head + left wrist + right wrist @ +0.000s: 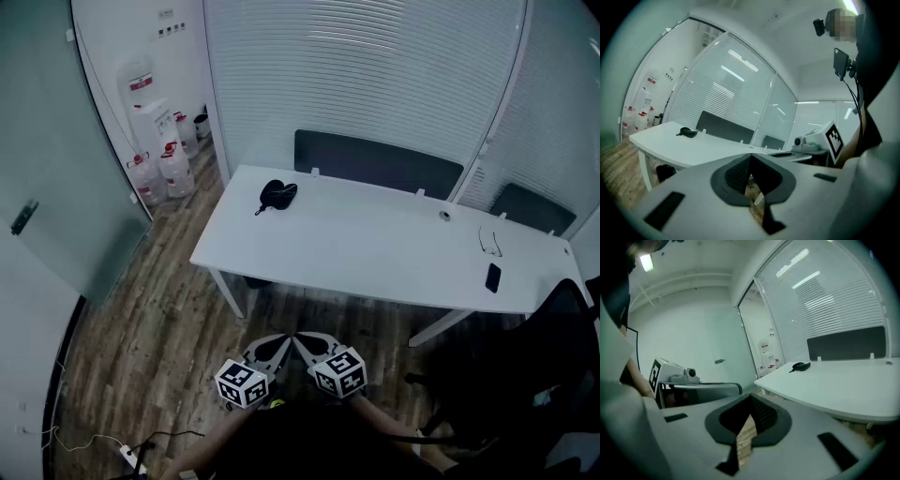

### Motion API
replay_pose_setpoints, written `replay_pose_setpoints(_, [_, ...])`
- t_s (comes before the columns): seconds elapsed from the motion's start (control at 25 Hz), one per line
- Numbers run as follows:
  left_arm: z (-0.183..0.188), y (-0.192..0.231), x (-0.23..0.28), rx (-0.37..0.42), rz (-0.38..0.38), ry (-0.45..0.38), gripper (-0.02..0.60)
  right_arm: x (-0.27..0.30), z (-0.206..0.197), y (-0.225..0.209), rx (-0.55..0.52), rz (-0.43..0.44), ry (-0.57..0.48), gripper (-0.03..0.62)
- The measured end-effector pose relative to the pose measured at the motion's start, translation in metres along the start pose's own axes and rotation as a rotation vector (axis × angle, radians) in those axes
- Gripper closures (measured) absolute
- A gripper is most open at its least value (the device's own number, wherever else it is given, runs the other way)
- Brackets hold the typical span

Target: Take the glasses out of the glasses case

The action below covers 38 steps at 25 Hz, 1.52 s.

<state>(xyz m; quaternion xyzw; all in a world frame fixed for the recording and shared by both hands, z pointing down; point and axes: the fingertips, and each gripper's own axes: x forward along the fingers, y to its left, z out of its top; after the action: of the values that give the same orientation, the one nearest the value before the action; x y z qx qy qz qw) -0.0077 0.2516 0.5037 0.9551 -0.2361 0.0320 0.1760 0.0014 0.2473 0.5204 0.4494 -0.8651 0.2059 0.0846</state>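
Note:
A black glasses case [277, 194] lies near the far left end of the white table [375, 253]; I cannot tell whether it is open. It shows small in the left gripper view [687, 133] and the right gripper view [801, 366]. A pair of glasses [489, 242] rests on the table's right part. My left gripper [281, 343] and right gripper [302, 343] hang side by side over the wood floor, well short of the table's near edge. Both are shut with nothing between their fingers, seen in the left gripper view [751, 158] and the right gripper view [751, 400].
A dark phone [492, 277] lies near the table's right front edge, and a small round object [444, 216] sits near the back edge. Water bottles [159, 171] stand on the floor at the far left. A black chair [553, 356] stands to my right.

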Motion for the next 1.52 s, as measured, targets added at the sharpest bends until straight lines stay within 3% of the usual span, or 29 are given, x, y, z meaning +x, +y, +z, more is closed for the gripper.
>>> replay_pose_setpoints(0.2, [0.002, 0.007, -0.002, 0.005, 0.000, -0.005, 0.575, 0.007, 0.003, 0.002, 0.016, 0.017, -0.007, 0.577])
replay_pose_setpoints(0.4, [0.003, 0.009, -0.005, 0.010, 0.001, -0.012, 0.574, 0.006, 0.007, 0.009, 0.063, 0.097, -0.022, 0.579])
replay_pose_setpoints(0.84, [0.007, 0.017, -0.010, 0.044, 0.007, -0.028, 0.575, 0.013, 0.015, 0.013, -0.014, 0.086, -0.078, 0.577])
replay_pose_setpoints(1.52, [-0.002, 0.029, -0.027, 0.021, -0.003, 0.017, 0.575, 0.029, 0.004, 0.026, 0.030, 0.047, -0.049, 0.577])
